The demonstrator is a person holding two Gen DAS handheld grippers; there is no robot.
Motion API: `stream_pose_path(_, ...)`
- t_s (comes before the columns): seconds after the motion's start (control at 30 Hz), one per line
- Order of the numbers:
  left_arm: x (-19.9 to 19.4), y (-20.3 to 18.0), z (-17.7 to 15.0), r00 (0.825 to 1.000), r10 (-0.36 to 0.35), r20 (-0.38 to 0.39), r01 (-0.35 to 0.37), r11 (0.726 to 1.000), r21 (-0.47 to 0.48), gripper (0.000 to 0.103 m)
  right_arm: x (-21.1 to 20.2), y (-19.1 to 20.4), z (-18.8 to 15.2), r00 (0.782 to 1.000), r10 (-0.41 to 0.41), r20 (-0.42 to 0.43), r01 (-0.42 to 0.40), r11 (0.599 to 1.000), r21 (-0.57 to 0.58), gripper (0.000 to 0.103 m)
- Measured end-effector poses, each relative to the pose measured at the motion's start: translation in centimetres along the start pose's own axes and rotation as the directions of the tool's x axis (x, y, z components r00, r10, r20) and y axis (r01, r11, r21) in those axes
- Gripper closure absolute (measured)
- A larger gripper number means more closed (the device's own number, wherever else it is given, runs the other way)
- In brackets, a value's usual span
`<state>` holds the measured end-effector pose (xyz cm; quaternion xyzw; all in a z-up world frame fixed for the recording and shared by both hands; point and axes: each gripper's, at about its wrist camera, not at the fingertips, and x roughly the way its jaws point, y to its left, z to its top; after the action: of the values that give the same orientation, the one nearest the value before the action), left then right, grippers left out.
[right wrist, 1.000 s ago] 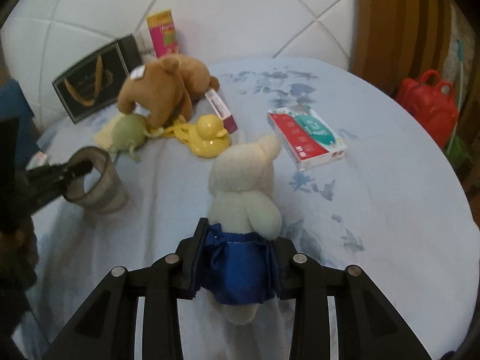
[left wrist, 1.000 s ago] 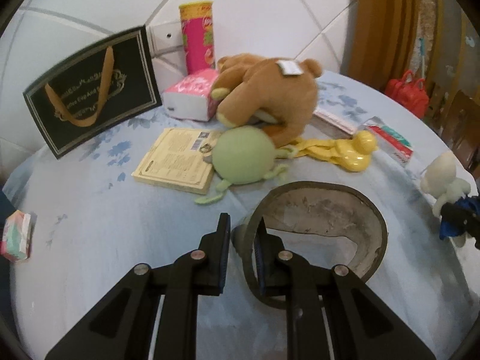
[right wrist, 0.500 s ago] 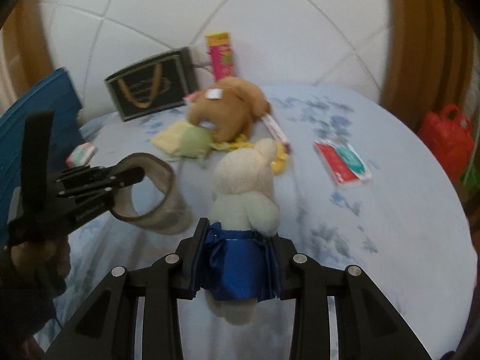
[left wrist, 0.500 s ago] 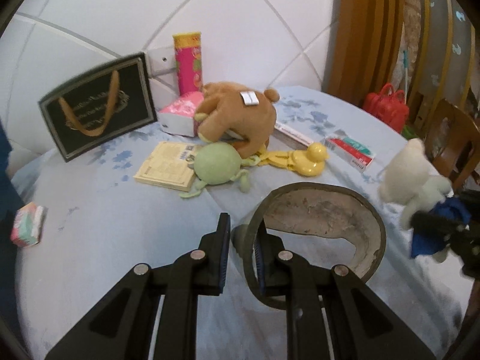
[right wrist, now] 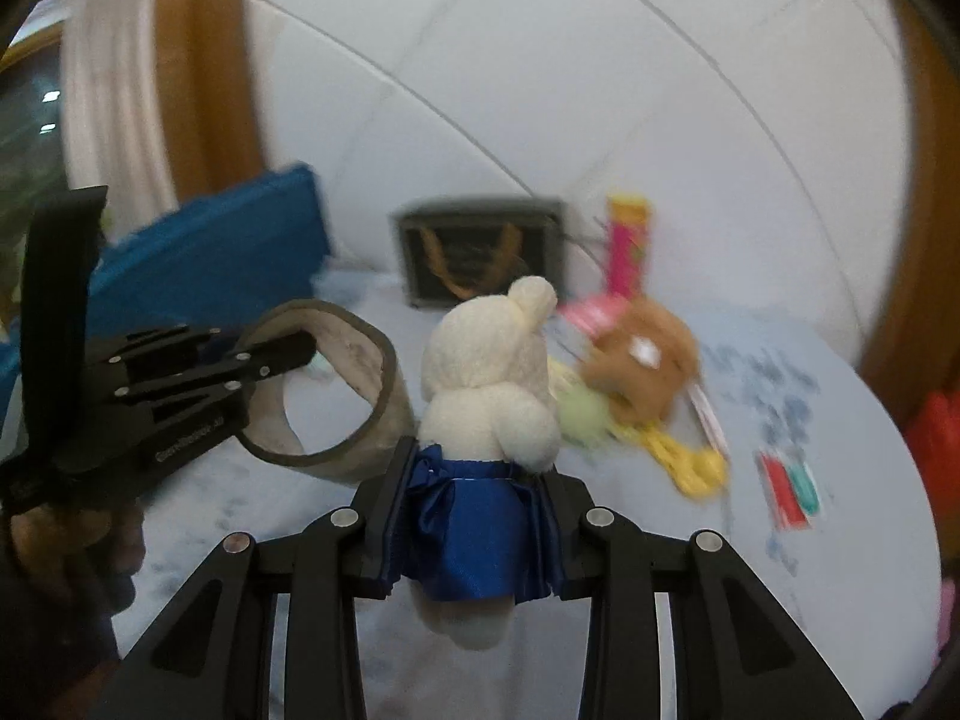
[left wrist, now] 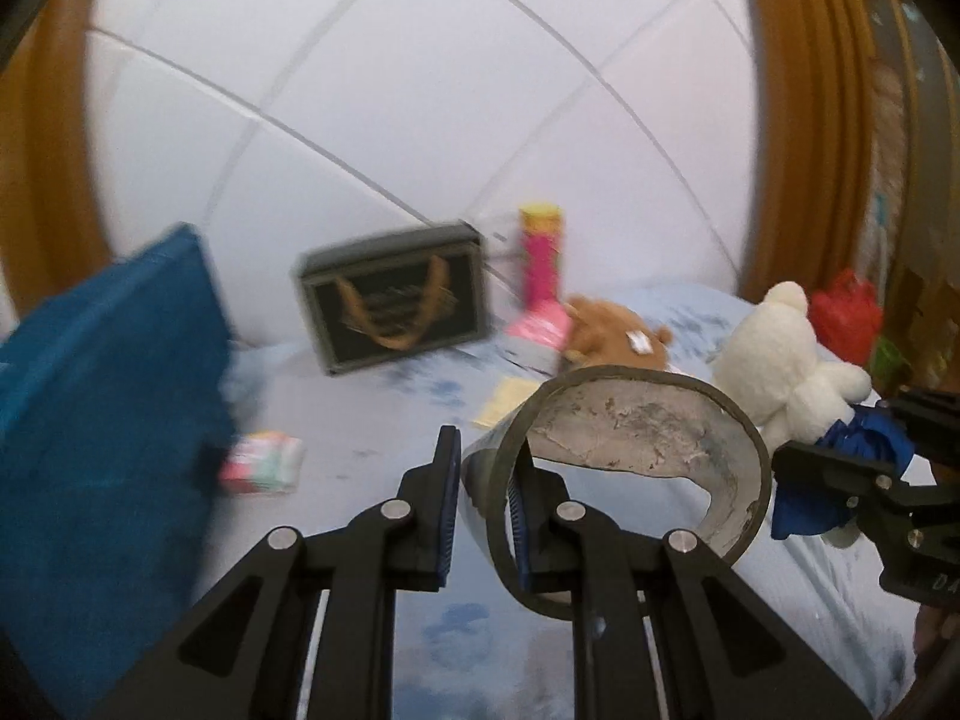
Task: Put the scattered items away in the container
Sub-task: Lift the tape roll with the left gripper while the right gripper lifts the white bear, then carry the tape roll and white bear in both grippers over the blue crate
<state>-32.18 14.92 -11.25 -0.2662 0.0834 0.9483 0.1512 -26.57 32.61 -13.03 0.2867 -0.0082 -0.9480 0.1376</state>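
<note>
Now that both hands have lifted off the table (left wrist: 372, 414), left gripper (left wrist: 485, 510) pinching the cup (left wrist: 636, 438) rim and right gripper (right wrist: 474, 516) clamping the bear (right wrist: 489, 384), they're probably headed binward.

We find the bag (left wrist: 393, 309) standing at the desk's (left wrist: 360, 414) rear, the tube (left wrist: 542, 258) right of it, the bear (left wrist: 618, 333) before the tube.

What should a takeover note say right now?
Left hand-held gripper: shut on the grey cup's rim, held above the table.
Right hand-held gripper: shut on the white bear at its blue skirt, beside the cup.
On the table: brown bear, green toy, yellow duck, boxes.
Done: nothing in the cup.
Left: bear in, then the rest.
</note>
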Motion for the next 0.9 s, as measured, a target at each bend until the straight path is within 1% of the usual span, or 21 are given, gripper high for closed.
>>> stream_pose_path(0.1, -3.8, 3.3, 1.3, 0.996, 0.077, 0.049, -0.077, 0.997, -0.017, 0.088, -0.9, 3.8, 2.8, 0.996, 0.063, 0.065, -0.06, 0.997, -0.053, 0.069)
stream_pose_path(0.17, -7.0, 6.1, 2.2, 0.988, 0.128, 0.09, -0.126, 0.991, -0.038, 0.088, -1.6, 6.3, 4.7, 0.988, 0.115, 0.1, -0.108, 0.991, -0.077, 0.069)
stream_pose_path(0.23, -9.6, 8.6, 3.0, 0.977, 0.172, 0.125, -0.166, 0.985, -0.052, 0.088, -2.3, 9.4, 6.9, 0.976, 0.173, 0.133, -0.158, 0.981, -0.114, 0.069)
stream_pose_path(0.33, -13.8, 12.9, 3.9, 0.956, 0.238, 0.173, -0.228, 0.971, -0.075, 0.088, -2.8, 13.6, 9.6, 0.96, 0.223, 0.172, -0.195, 0.967, -0.167, 0.069)
stream_pose_path(0.43, -17.2, 17.1, 3.8, 0.934, 0.298, 0.195, -0.285, 0.954, -0.09, 0.088, -3.0, 18.3, 12.1, 0.938, 0.272, 0.215, -0.228, 0.951, -0.207, 0.069)
stream_pose_path(0.57, -20.7, 22.2, 2.9, 0.913, 0.358, 0.197, -0.342, 0.933, -0.115, 0.088, -2.3, 25.3, 14.1, 0.915, 0.33, 0.232, -0.271, 0.928, -0.254, 0.069)
stream_pose_path(0.7, -23.2, 27.0, 1.2, 0.889, 0.422, 0.177, -0.403, 0.905, -0.134, 0.088, -0.9, 30.4, 14.5, 0.897, 0.378, 0.232, -0.311, 0.909, -0.277, 0.069)
stream_pose_path(0.8, -24.9, 29.9, 0.1, 0.869, 0.468, 0.158, -0.446, 0.881, -0.158, 0.088, -0.4, 33.0, 14.9, 0.883, 0.405, 0.237, -0.342, 0.901, -0.266, 0.069)
stream_pose_path(0.87, -25.7, 31.4, -0.6, 0.863, 0.486, 0.138, -0.46, 0.869, -0.18, 0.088, -0.3, 34.4, 15.1, 0.878, 0.419, 0.231, -0.359, 0.897, -0.258, 0.069)
stream_pose_path(0.9, -25.9, 31.7, -0.8, 0.857, 0.498, 0.131, -0.473, 0.862, -0.183, 0.088, -0.5, 35.2, 15.3, 0.878, 0.424, 0.223, -0.366, 0.893, -0.261, 0.069)
